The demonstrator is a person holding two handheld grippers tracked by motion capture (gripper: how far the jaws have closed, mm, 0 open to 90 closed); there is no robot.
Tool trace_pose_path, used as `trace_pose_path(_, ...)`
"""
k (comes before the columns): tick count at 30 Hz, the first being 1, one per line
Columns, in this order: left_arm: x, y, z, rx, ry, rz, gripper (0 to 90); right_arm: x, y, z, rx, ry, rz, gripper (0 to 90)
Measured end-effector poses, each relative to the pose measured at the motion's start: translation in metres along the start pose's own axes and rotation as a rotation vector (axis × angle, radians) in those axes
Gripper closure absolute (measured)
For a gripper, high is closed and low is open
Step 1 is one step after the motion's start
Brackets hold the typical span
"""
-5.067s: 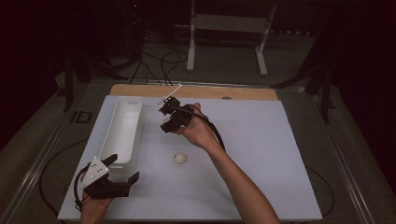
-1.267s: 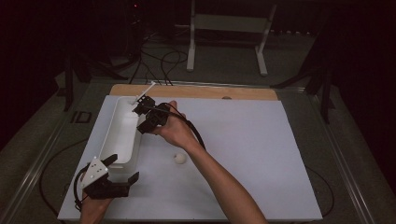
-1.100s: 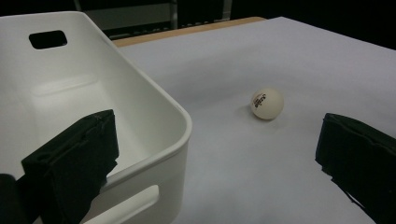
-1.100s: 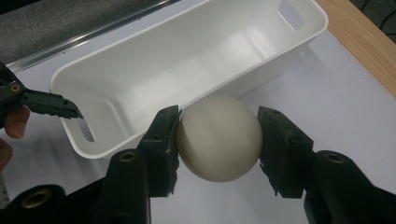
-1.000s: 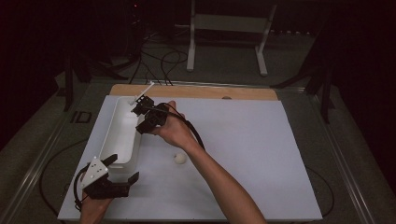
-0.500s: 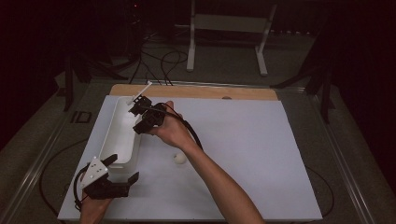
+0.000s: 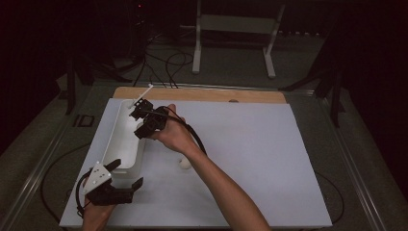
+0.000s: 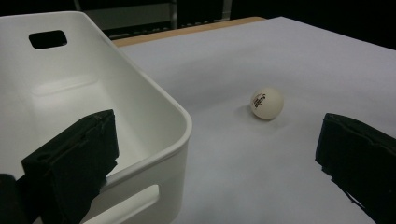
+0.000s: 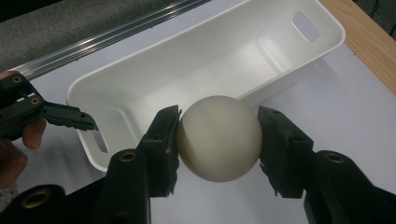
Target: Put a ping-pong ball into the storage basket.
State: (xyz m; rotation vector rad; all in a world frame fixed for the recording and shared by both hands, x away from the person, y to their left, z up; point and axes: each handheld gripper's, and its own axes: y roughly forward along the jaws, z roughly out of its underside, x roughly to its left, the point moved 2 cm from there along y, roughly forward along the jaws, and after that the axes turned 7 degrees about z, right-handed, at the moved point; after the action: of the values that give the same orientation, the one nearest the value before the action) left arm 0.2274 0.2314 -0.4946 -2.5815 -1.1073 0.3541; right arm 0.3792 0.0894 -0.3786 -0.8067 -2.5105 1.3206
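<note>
My right gripper [image 9: 218, 122] is shut on a cream-white ball [image 9: 218, 144], a black pad pressing each side. It hovers just above the long white bin [image 9: 210, 51], near its right rim. From the high view this gripper [image 7: 136, 109] sits over the bin's [image 7: 124, 144] far half. My left gripper [image 7: 125, 174] is open at the bin's near end. One jaw is inside the bin [image 8: 154, 107] and one outside, with the corner wall between them. A second white ball [image 8: 266, 103] lies on the white table [image 7: 250, 144], right of the bin [image 7: 184, 164].
A wooden strip [image 7: 202, 94] runs along the table's far edge. Beyond it stand a white frame's legs [image 7: 197, 53] and floor cables [image 7: 168, 62]. A metal rail [image 7: 43, 163] borders the table's left side. The right forearm [image 7: 226, 192] crosses the table's middle.
Since five seconds ago my right gripper has moved left, from the table's middle to over the bin. Over the last second it has barely shifted. The left gripper has stayed put.
</note>
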Motion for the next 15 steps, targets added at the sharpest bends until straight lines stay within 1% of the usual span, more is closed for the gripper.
trace_pose_path(15,0.0,-0.0002,0.0,0.0,0.0,0.001,0.0,0.002,0.003,-0.0021,-0.002,0.002,-0.002,50.3)
